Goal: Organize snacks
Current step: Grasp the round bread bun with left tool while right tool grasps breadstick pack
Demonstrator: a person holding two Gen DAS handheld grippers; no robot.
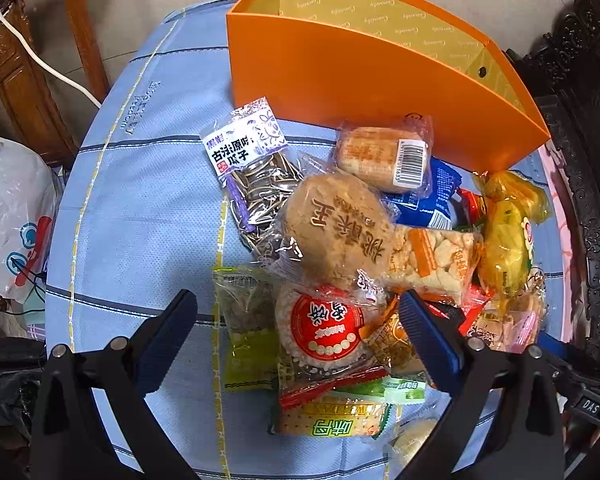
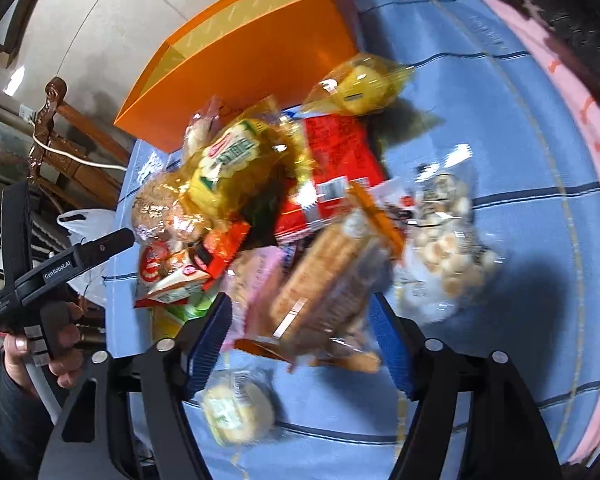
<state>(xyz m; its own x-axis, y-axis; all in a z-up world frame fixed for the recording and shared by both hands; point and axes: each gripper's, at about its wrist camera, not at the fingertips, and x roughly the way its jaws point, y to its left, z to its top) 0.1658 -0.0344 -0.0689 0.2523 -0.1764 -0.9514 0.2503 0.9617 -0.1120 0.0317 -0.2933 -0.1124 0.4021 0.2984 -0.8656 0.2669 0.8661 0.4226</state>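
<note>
1. Because the snacks lie heaped on the blue checked tablecloth (image 1: 140,208) in front of the open orange cardboard box (image 1: 340,92), I read this as an early stage: nothing shows inside the box from my left view.
2. My left gripper (image 1: 296,316) hangs released over the near side of the pile, its jaws wide and straddling the round rice cracker in a red-labelled clear wrapper (image 1: 324,336) without touching it, as far as I can tell.
3. My right gripper (image 2: 300,320) has a clear-wrapped brown biscuit pack (image 2: 324,280) between its jaws; the picture is smeared by motion, so I cannot tell whether I am clamped on it or only around it.
4. Risks, as I judge them:
   - The wrappers are slick and crinkly, so a pinch on loose film could let a packet slide out.
   - The packets overlap, so lifting one may drag neighbours toward the table edge.
   - The clear bag of small round puffs (image 2: 444,240) sits just beside my right jaw and could be knocked.
   - Both grippers work one pile and could collide.
</note>
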